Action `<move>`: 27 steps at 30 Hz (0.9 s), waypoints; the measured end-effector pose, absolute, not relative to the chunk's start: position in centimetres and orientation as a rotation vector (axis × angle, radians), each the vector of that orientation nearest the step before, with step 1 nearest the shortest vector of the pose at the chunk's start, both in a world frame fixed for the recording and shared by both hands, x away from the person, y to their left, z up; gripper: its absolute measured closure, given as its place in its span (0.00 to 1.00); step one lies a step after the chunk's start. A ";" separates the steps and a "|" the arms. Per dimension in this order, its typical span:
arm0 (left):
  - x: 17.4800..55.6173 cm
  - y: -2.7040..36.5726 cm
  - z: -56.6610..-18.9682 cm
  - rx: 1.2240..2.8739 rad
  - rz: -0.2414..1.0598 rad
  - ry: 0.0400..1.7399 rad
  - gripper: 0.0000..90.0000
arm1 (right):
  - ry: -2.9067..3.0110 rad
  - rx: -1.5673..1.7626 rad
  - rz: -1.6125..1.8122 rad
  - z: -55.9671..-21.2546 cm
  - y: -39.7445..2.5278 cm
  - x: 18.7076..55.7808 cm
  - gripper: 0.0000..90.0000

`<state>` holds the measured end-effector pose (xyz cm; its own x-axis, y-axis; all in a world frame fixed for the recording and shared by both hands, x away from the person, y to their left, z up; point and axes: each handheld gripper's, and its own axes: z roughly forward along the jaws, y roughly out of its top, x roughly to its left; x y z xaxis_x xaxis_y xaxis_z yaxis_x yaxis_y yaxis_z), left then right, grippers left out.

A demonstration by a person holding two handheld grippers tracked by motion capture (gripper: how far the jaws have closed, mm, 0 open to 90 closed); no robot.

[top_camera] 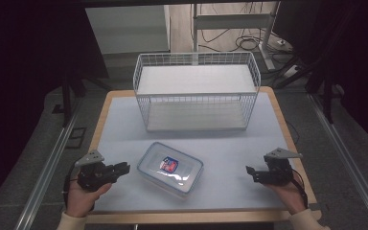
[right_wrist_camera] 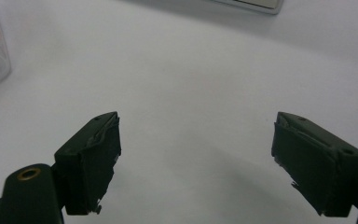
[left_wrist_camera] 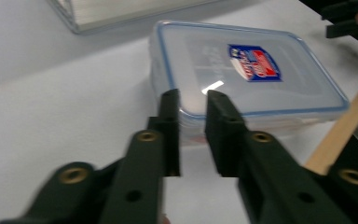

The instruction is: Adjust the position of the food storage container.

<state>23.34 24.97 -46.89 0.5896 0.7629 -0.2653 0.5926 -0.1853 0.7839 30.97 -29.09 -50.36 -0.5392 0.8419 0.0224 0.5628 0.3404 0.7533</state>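
1. Clear plastic container (top_camera: 170, 168) with a blue-rimmed lid and a red-and-blue label lies flat on the white table (top_camera: 124, 129), near the front edge, roughly midway between the two hands.
2. Left gripper (top_camera: 120, 168) is just beside the container's left end. In the left gripper view the jaws stand nearly together, a narrow gap between them, tips at the lid's near edge (left_wrist_camera: 223, 109). Nothing is clamped; can't tell if they touch the box.
3. Right gripper (top_camera: 250, 173) sits well apart from the container, off to its right. Jaws wide apart over bare table in the right gripper view, holding nothing.
4. White wire basket (top_camera: 196, 91) stands behind the container, toward the back of the table, looks empty.
5. Likely step: left gripper closing in on the container, probably to lift it toward the basket.
6. Risk: jaws this narrow won't fit over the box's wall or rim; pushing forward would just shove it across the table.
7. Risk: smooth lid, rounded corners. A thin pinch on the rim could slip.
8. Risk: gripping one end only lets the far end sag or swing; the right gripper is too far away to steady it.
9. Risk: the container is close to the table's front edge; a bad nudge could send it off.
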 end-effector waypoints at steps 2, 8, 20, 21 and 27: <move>23.1 24.6 -46.9 1.893 0.210 1.078 0.97 | 2.239 1.239 1.034 -50.4 -29.1 31.0 0.18; 22.2 23.4 -47.1 1.952 0.177 1.029 1.00 | 2.241 1.239 1.030 -50.4 -29.1 31.0 0.18; 21.0 20.2 -48.3 2.054 0.082 0.899 1.00 | 2.249 1.236 1.022 -50.6 -29.0 31.0 0.18; 21.0 19.7 -48.6 2.070 0.070 0.888 1.00 | 2.251 1.238 1.017 -50.6 -29.0 31.0 0.18; 21.0 18.2 -49.4 2.119 0.043 0.850 1.00 | 2.255 1.247 1.008 -50.7 -29.0 31.1 0.18</move>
<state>21.00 18.20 -49.37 0.7701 0.5857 -0.2526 0.5569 -0.4244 0.7139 31.09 -28.99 -50.75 -0.5384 0.8425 0.0187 0.5756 0.3515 0.7383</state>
